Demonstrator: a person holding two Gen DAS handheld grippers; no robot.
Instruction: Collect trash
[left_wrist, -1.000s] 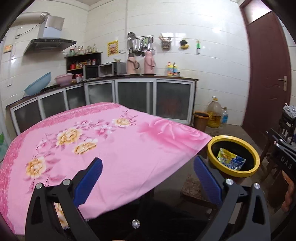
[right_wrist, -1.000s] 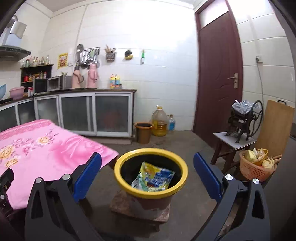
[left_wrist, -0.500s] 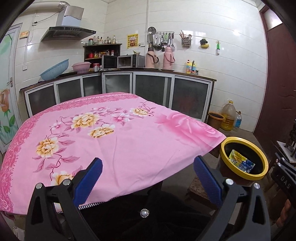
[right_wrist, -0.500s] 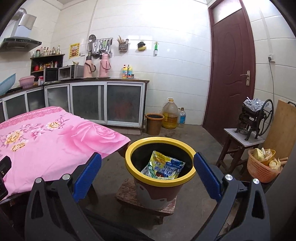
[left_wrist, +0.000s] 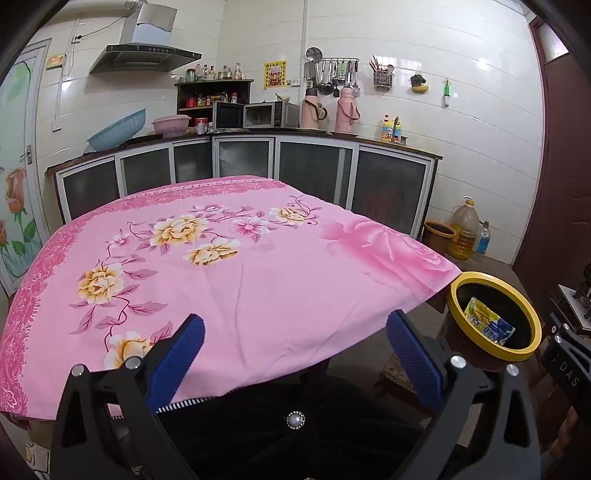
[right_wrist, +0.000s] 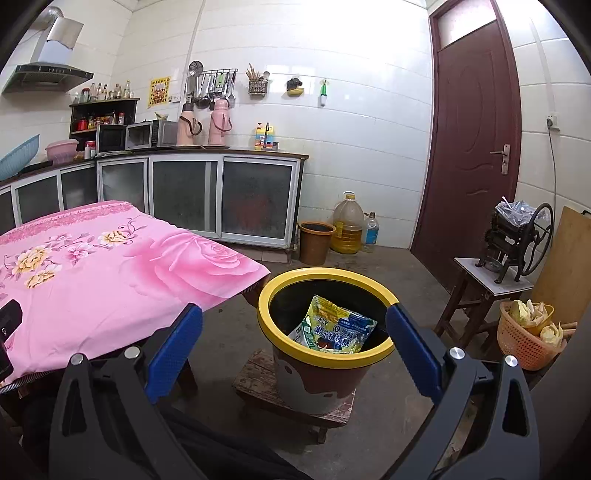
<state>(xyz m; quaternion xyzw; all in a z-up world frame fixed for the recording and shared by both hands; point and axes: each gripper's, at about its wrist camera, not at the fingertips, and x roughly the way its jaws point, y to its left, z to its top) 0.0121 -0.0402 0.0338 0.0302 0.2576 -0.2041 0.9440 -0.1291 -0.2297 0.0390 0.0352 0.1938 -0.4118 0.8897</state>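
Left wrist view: the left gripper (left_wrist: 295, 354) is held with fingers (left_wrist: 177, 360) spread wide, nothing between them, over the near edge of the bench covered by a pink floral cloth (left_wrist: 236, 273). The yellow-rimmed trash bin (left_wrist: 493, 317) is seen off to the right of the right finger, with a snack wrapper (left_wrist: 487, 321) lying inside it.

Right wrist view: the right gripper (right_wrist: 295, 350) is also spread wide and empty. The trash bin (right_wrist: 327, 360) is framed right between the fingers (right_wrist: 415, 350), set on a low wooden stool (right_wrist: 266, 391) beside the bench corner. The wrapper (right_wrist: 334, 330) is propped inside, below the rim, untouched by either finger.
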